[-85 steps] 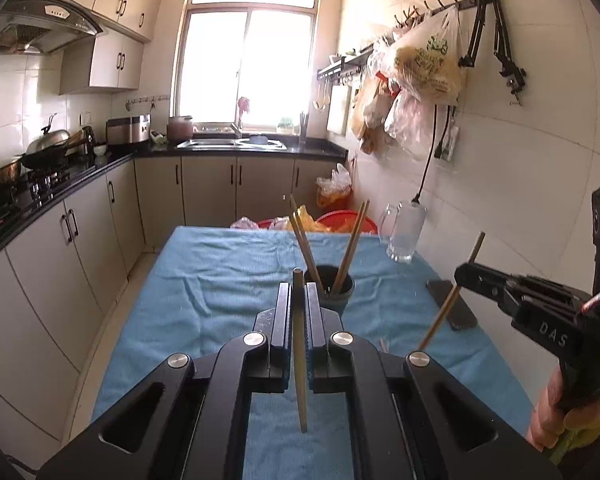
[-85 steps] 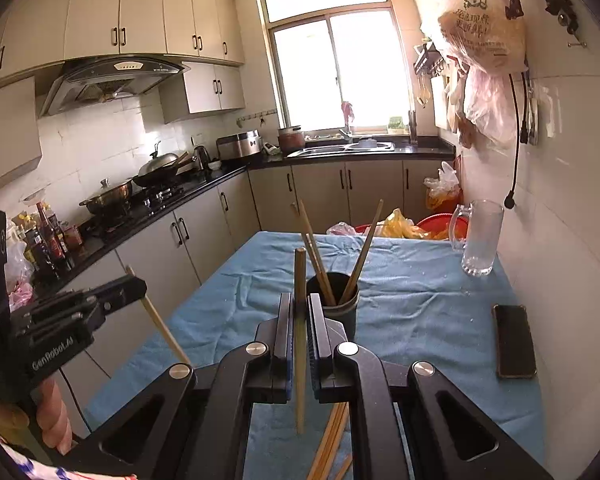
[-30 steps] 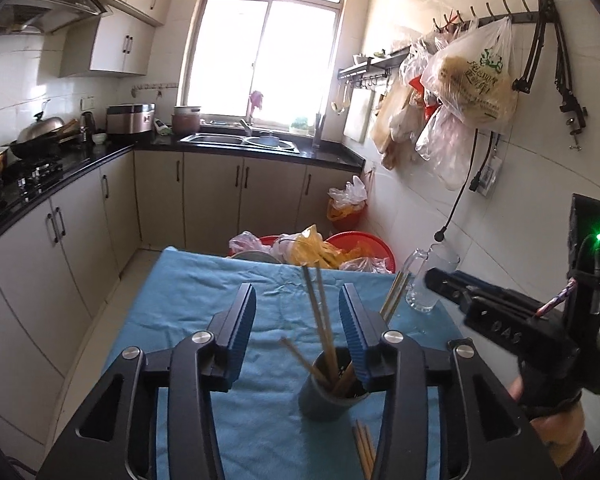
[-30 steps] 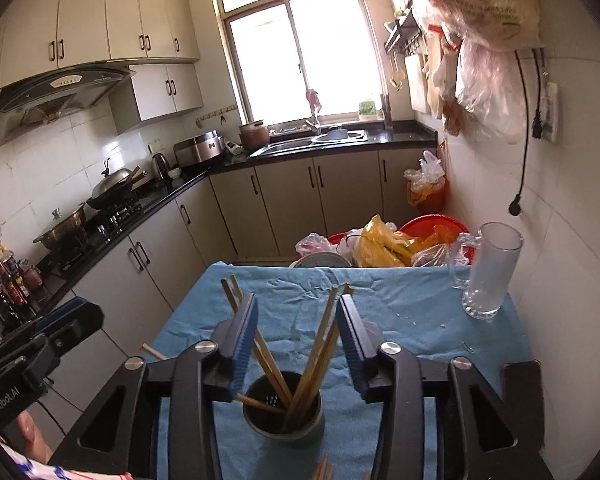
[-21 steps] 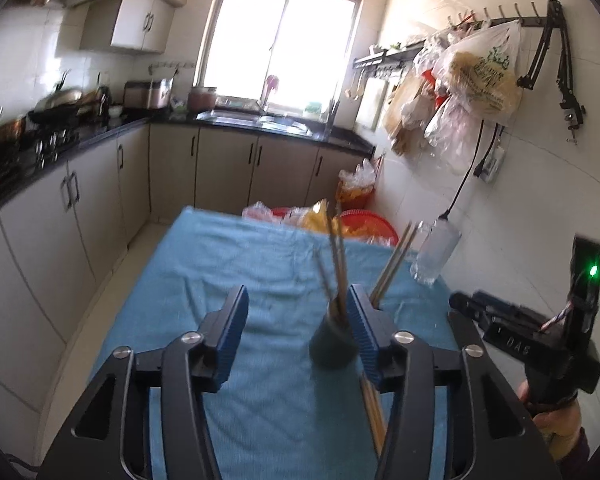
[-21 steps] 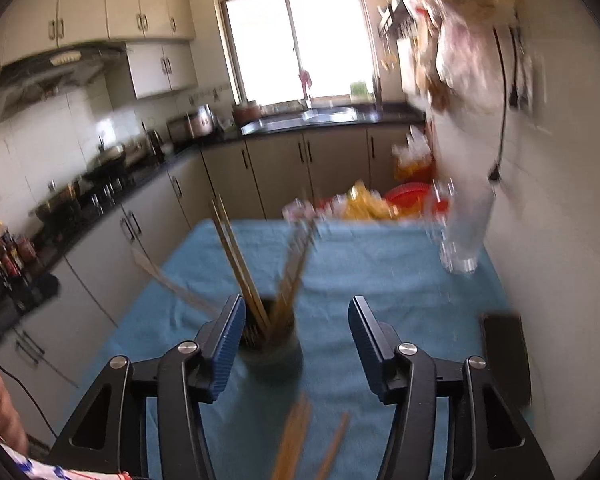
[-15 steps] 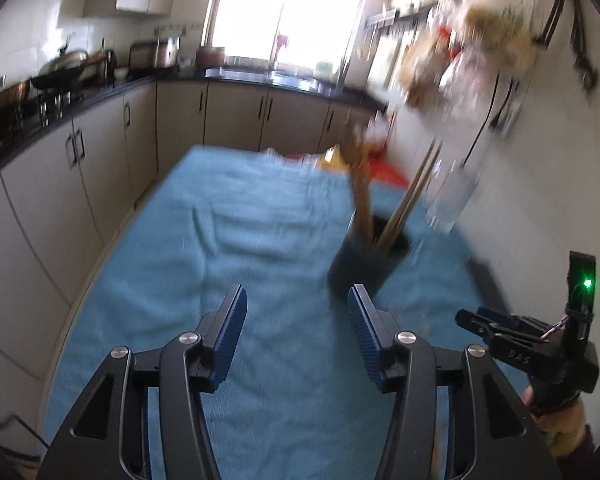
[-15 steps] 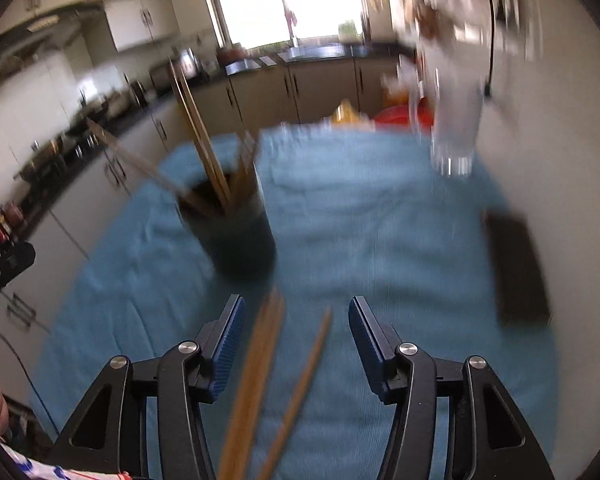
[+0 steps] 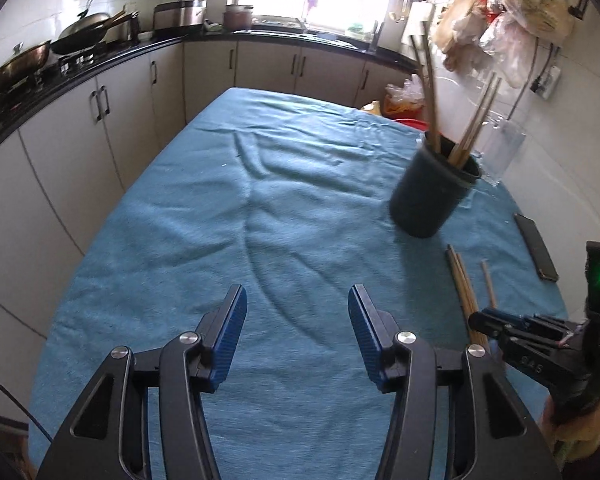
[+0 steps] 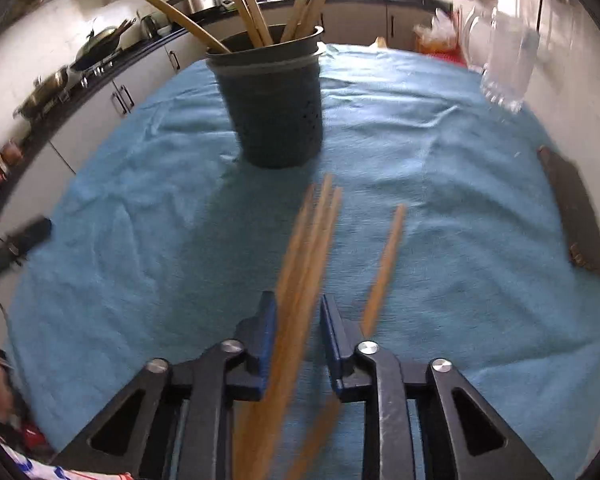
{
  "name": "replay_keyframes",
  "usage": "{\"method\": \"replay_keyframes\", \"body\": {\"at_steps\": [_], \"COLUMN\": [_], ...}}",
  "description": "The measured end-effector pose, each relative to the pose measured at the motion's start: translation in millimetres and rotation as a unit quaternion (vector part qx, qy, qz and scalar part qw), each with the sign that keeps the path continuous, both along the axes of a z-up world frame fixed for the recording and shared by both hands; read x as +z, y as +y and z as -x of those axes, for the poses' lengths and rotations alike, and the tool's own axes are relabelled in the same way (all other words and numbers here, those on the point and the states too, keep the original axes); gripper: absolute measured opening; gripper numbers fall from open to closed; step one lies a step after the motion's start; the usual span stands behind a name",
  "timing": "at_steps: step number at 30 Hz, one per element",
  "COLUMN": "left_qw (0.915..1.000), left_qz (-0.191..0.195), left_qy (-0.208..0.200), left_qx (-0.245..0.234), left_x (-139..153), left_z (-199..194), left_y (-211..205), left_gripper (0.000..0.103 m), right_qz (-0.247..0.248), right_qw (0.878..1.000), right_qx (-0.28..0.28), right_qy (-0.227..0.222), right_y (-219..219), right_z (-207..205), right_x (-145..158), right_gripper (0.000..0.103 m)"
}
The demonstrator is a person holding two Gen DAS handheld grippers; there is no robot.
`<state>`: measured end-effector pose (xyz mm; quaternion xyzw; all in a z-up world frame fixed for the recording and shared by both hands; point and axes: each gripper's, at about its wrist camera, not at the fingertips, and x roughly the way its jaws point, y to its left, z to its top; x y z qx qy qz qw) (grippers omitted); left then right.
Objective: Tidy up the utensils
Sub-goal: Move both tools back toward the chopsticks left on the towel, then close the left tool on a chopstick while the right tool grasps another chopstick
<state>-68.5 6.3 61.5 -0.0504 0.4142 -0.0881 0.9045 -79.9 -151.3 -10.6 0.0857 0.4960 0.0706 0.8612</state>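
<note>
Presently the right gripper (image 10: 298, 322) hangs low over a loose bundle of chopsticks (image 10: 312, 236) on the blue cloth (image 10: 440, 160), jaws partly open and straddling the bundle, not gripping. One stray chopstick (image 10: 384, 264) lies just beside it, to the right. The dark holder (image 10: 274, 100) stands beyond, several sticks already upright inside. The left gripper (image 9: 296, 332) is wide and empty over bare cloth. Sticks look light, stiff, smooth, likely to roll or fan out; judged best pinched mid-length, one at a time. Motion blur hides contact.
</note>
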Motion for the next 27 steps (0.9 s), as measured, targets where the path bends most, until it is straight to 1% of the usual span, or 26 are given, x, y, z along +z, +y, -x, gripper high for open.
{"method": "replay_keyframes", "body": {"at_steps": [2,3,6,9,11,12,14,17,19,20,21,22,23,25,27], "left_qw": [1.0000,1.0000,1.0000,0.9998,0.9992,0.9988,0.9976,0.9972,0.9970,0.9969,0.9968,0.9967,0.9964,0.9955,0.9946], "left_qz": [0.001,0.001,-0.007,-0.012,-0.017,-0.018,-0.018,-0.015,-0.012,-0.014,-0.016,-0.020,-0.025,-0.034,-0.037], "left_qy": [0.005,0.005,0.006,0.015,0.028,0.034,0.046,0.051,0.053,0.053,0.052,0.052,0.052,0.055,0.063], "left_qx": [0.004,0.004,0.001,-0.011,-0.024,-0.032,-0.048,-0.053,-0.056,-0.057,-0.057,-0.059,-0.062,-0.069,-0.074], "left_x": [-2,-3,-5,-10,-17,-20,-27,-31,-31,-31,-31,-31,-32,-34,-38], "left_z": [-2,-2,-1,-2,-4,-5,-5,-4,-4,-4,-3,-3,-4,-6,-9], "left_y": [3,4,3,-5,-15,-21,-35,-49,-53,-56,-58,-60,-63,-71,-77], "left_gripper": [0.051,0.051,0.051,0.051,0.051,0.051,0.051,0.051,0.051,0.051,0.051,0.051,0.051,0.051,0.051], "right_qz": [-0.078,-0.083,-0.025,-0.025,-0.008,-0.001,-0.001,-0.005,0.018,0.034,0.045,0.051,0.058,0.080,0.087], "right_qw": [0.996,0.996,0.999,0.999,0.999,0.999,0.999,0.998,0.997,0.996,0.996,0.996,0.995,0.994,0.994], "right_qx": [0.036,0.035,0.012,0.004,0.002,0.004,0.019,0.052,0.068,0.071,0.070,0.068,0.066,0.058,0.049], "right_qy": [0.005,-0.005,-0.039,-0.039,-0.042,-0.043,-0.037,-0.031,-0.036,-0.040,-0.042,-0.042,-0.041,-0.041,-0.040], "right_y": [9,11,8,-4,-8,-10,-9,1,14,19,22,23,25,25,21], "right_z": [0,1,5,12,17,19,23,26,25,24,22,19,16,12,10], "right_x": [-2,1,13,17,18,17,13,4,0,-2,-2,-2,-2,-3,-3], "right_gripper": [0.024,0.025,0.035,0.037,0.042,0.044,0.044,0.044,0.044,0.043,0.040,0.034,0.032,0.022,0.020]}}
